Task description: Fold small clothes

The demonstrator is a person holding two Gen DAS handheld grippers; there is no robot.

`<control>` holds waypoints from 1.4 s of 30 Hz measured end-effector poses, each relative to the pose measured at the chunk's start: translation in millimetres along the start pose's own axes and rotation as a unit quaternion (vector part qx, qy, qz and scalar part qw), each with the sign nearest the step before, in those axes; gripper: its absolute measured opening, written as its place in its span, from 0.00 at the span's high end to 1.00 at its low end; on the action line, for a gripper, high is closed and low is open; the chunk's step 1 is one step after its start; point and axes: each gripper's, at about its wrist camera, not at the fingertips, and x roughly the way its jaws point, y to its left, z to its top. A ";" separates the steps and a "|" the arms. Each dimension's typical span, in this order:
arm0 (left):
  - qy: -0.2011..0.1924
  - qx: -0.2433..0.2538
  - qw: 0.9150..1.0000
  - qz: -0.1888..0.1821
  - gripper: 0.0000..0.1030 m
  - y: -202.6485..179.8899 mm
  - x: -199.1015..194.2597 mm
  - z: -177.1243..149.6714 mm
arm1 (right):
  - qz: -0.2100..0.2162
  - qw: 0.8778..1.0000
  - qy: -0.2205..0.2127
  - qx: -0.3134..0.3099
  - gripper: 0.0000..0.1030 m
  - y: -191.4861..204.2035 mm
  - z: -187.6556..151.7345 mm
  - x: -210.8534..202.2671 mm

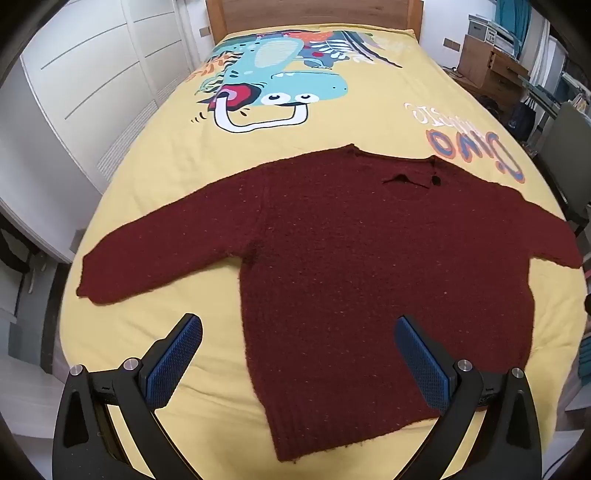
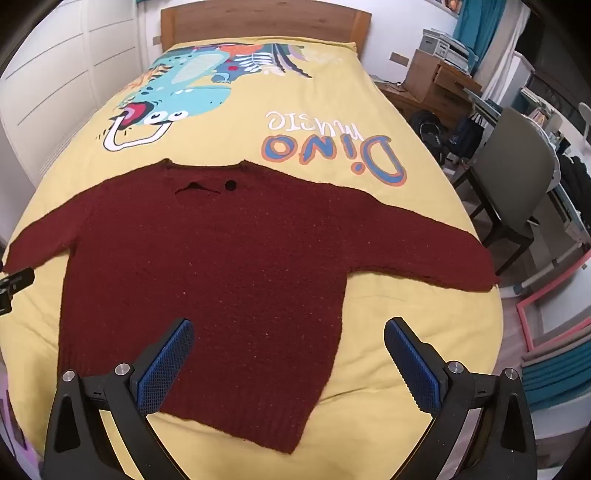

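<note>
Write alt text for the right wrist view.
A dark red sweater lies flat, sleeves spread, on a yellow dinosaur-print bedspread. The right tongs hang open above its hem, holding nothing.

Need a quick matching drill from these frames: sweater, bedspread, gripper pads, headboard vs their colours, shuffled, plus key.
Column 1:
1. sweater
2. bedspread
3. pads of the left gripper
4. headboard

Column 2:
A. blue
B. brown wood
C. dark red
D. yellow with a dinosaur print

Pairs: 1-C, 2-D, 3-A, 4-B
</note>
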 end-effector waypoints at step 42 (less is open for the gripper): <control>0.007 0.045 0.999 0.007 0.01 -5.7 2.7 -2.1 | -0.021 1.000 0.020 -0.011 0.00 -3.5 2.4 6.2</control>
